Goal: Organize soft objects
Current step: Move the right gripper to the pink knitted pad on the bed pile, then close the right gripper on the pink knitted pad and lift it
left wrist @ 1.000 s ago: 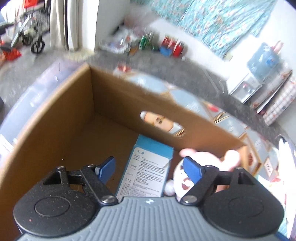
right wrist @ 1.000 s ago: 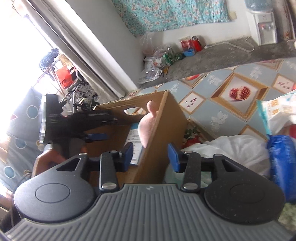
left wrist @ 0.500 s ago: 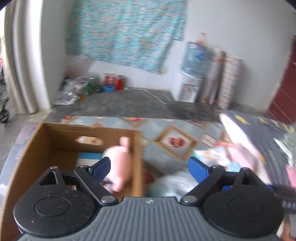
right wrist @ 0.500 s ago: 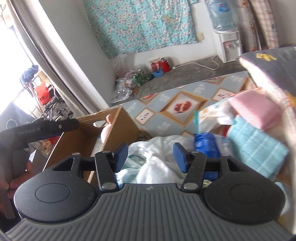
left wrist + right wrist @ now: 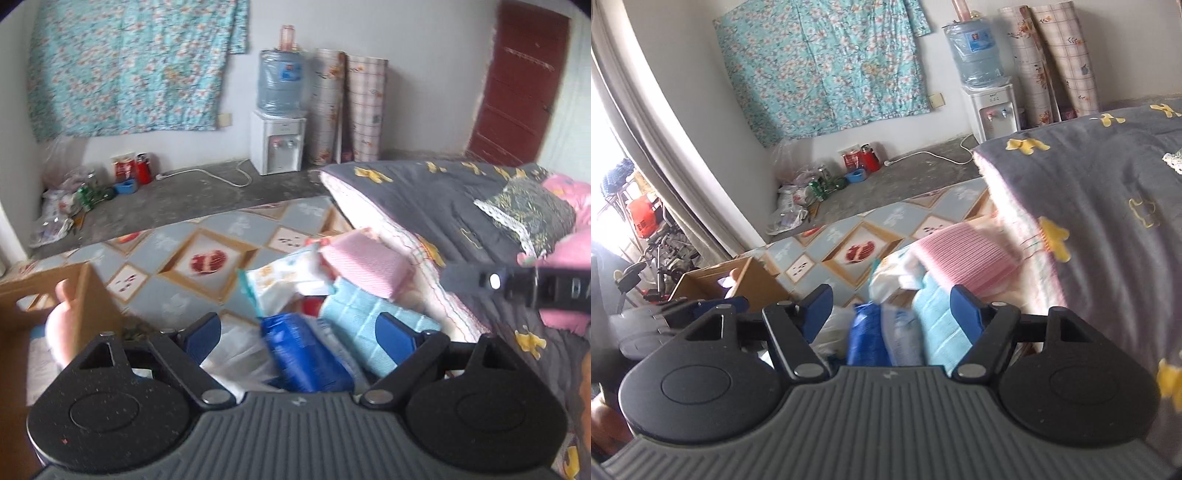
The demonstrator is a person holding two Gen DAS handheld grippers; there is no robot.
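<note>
My left gripper (image 5: 299, 334) is open and empty, hovering over a pile of soft things on the floor beside a bed. In the pile lie a blue pack (image 5: 303, 354), a light blue quilted cloth (image 5: 365, 325), a pink folded towel (image 5: 365, 262), a wipes packet (image 5: 284, 277) and a white bag (image 5: 236, 343). My right gripper (image 5: 891, 308) hangs over the same pile, jaws opening, nothing pressed between them; the blue pack (image 5: 866, 332) and blue cloth (image 5: 938, 325) lie beyond them. A pink plush toy (image 5: 62, 317) sits in the cardboard box (image 5: 92, 291) at left.
A bed with a grey blanket (image 5: 461, 206) rises right of the pile. The box (image 5: 746, 277) stands left on a patterned floor mat (image 5: 207, 251). A water dispenser (image 5: 277, 147), rolled mats and bags of clutter line the far wall. A black housing bar (image 5: 491, 282) crosses the left wrist view's right side.
Both views have swung right, away from the cardboard box and onto the pile by the bed. The pink plush stays in the box. The right jaws stand wider apart than before.
</note>
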